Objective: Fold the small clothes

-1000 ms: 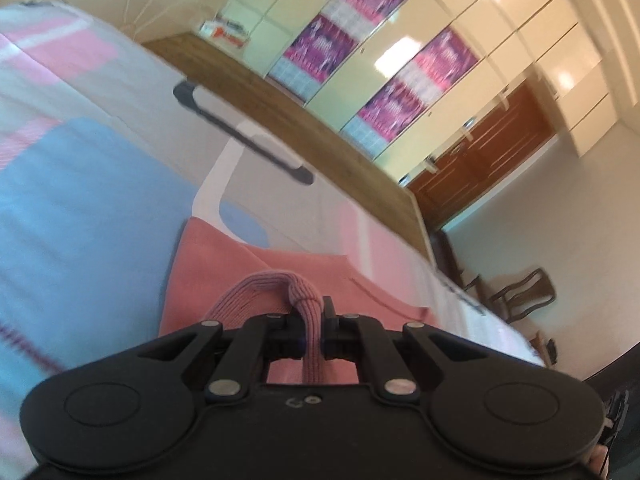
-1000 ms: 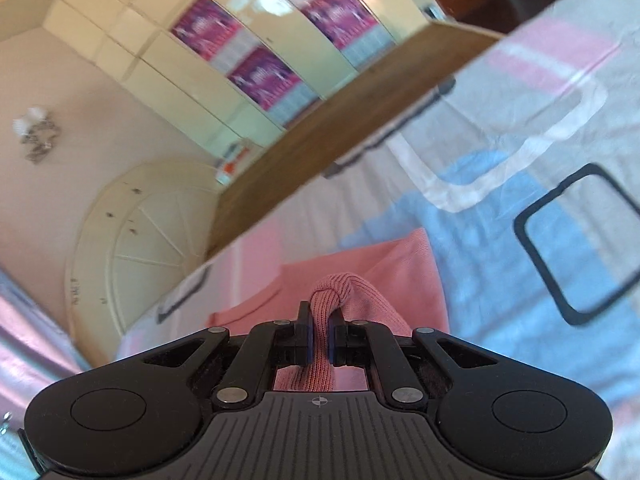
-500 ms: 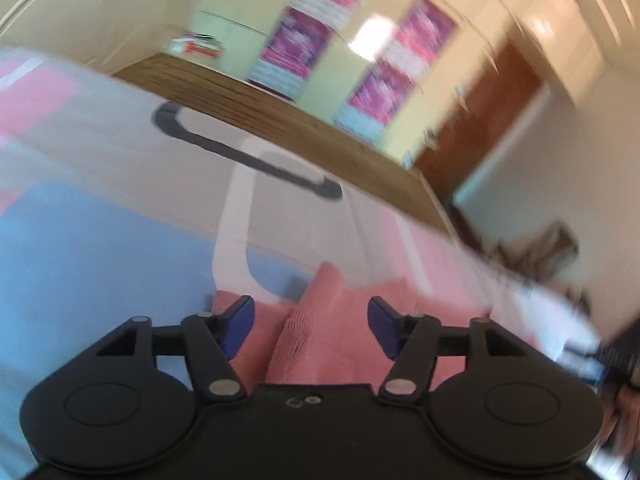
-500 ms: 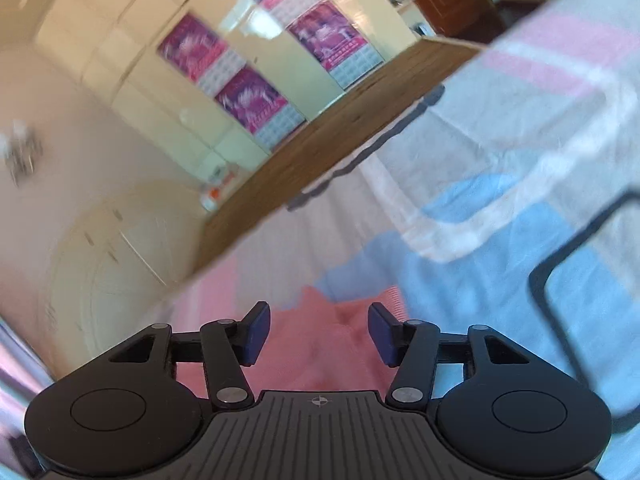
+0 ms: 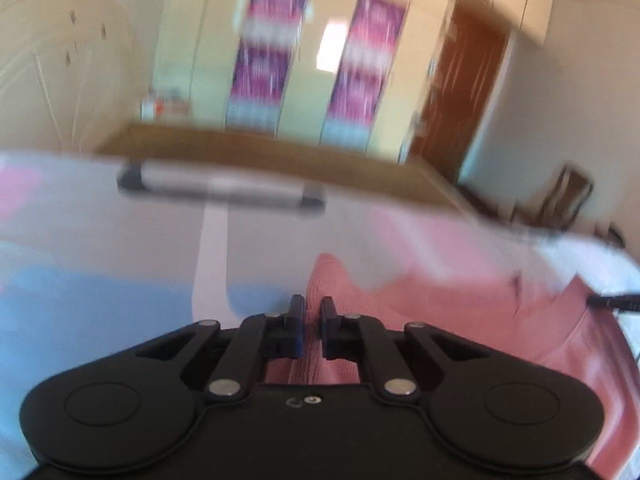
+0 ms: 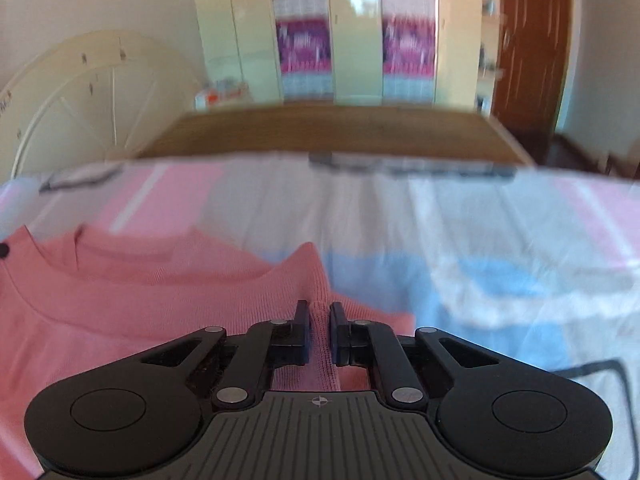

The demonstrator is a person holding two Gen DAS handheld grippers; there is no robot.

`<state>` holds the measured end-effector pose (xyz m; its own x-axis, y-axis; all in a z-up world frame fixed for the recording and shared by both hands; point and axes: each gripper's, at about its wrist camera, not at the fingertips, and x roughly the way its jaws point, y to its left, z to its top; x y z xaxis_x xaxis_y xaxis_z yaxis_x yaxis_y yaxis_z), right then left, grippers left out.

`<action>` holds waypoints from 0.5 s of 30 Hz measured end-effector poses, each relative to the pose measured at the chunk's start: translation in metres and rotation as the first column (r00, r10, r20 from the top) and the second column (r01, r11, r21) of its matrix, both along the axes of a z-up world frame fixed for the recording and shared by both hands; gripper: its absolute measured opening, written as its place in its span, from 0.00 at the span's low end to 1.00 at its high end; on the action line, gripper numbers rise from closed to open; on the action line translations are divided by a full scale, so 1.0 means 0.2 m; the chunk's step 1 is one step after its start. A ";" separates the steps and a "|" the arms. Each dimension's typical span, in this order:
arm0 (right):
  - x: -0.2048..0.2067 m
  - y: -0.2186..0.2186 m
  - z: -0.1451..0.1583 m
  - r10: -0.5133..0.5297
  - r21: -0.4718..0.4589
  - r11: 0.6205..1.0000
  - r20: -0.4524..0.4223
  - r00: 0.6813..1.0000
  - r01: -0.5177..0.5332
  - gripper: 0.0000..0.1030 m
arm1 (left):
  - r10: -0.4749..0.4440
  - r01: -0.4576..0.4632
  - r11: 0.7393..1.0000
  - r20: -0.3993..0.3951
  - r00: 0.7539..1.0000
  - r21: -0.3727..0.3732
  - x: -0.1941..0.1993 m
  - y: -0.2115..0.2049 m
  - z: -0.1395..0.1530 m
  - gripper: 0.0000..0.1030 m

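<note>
The pink sweater (image 6: 132, 300) is lying on the patterned bedsheet (image 6: 500, 240), with the left claw (image 5: 311, 322) pinching a raised fold of it between nearly closed fingers and the right claw (image 6: 319, 330) clamping its ribbed edge likewise.

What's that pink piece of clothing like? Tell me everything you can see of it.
The pink top looks like a fine-ribbed knit with a banded round neckline. It lies mostly flat on a bedsheet patterned in blue, pink and white, with some folds raised. The right gripper is closed on a ribbed edge strip of it; the left gripper is closed on another raised fold. The pictures are blurred, so finer detail is unclear.
</note>
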<state>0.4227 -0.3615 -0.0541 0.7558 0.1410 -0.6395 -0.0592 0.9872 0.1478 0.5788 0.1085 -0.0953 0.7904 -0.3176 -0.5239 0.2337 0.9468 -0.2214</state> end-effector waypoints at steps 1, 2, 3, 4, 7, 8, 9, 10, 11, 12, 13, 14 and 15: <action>-0.03 -0.01 0.01 -0.017 0.010 1.000 0.035 0.999 0.017 0.08 | 0.007 -0.007 1.000 0.024 1.000 -0.010 -0.02 0.01 0.02 0.06; -0.06 -0.02 0.02 -0.030 0.011 1.000 0.061 0.998 0.029 0.08 | 0.008 -0.007 1.000 0.027 1.000 -0.012 -0.02 0.00 0.02 0.06; -0.06 -0.02 0.02 -0.038 -0.017 0.999 0.072 0.997 0.039 0.08 | 0.005 -0.005 1.000 0.016 1.000 0.001 -0.01 -0.02 0.01 0.06; -0.05 -0.02 0.00 -0.043 -0.034 0.998 0.062 0.997 0.046 0.08 | 0.005 -0.005 1.000 -0.007 1.000 0.014 0.02 -0.03 -0.01 0.06; 0.01 -0.01 -0.06 -0.050 -0.026 0.998 0.006 0.999 0.051 0.08 | 0.030 -0.029 0.999 -0.056 0.998 0.015 0.09 -0.05 -0.06 0.06; 0.01 -0.01 -0.06 -0.054 -0.022 0.998 0.007 0.999 0.054 0.08 | 0.037 -0.036 0.999 -0.052 0.998 0.014 0.09 -0.05 -0.06 0.06; 0.01 0.00 -0.05 -0.053 -0.021 0.998 0.012 0.999 0.053 0.08 | 0.043 -0.042 0.999 -0.053 0.998 0.014 0.09 -0.05 -0.07 0.06; 0.00 0.00 -0.04 -0.052 -0.024 0.998 0.011 0.999 0.052 0.08 | 0.046 -0.045 0.999 -0.060 0.997 0.015 0.09 -0.05 -0.09 0.06; 0.01 0.00 -0.05 -0.052 -0.030 0.998 0.000 0.999 0.052 0.08 | 0.050 -0.049 0.998 -0.067 0.996 0.026 0.11 -0.05 -0.10 0.06; 0.04 0.01 -0.06 -0.054 -0.042 0.998 -0.022 0.998 0.053 0.08 | 0.053 -0.050 0.998 -0.078 0.996 0.046 0.12 -0.06 -0.12 0.06; 0.07 0.01 -0.09 -0.054 -0.059 0.997 -0.049 0.997 0.051 0.08 | 0.053 -0.046 0.996 -0.100 0.994 0.072 0.13 -0.07 -0.15 0.07; 0.08 0.02 -0.11 -0.051 -0.075 0.996 -0.060 0.997 0.047 0.08 | 0.051 -0.042 0.996 -0.125 0.991 0.078 0.15 -0.09 -0.17 0.07; 0.11 0.03 -0.11 -0.053 -0.086 0.995 -0.063 0.997 0.048 0.08 | 0.051 -0.042 0.996 -0.129 0.990 0.074 0.15 -0.09 -0.17 0.11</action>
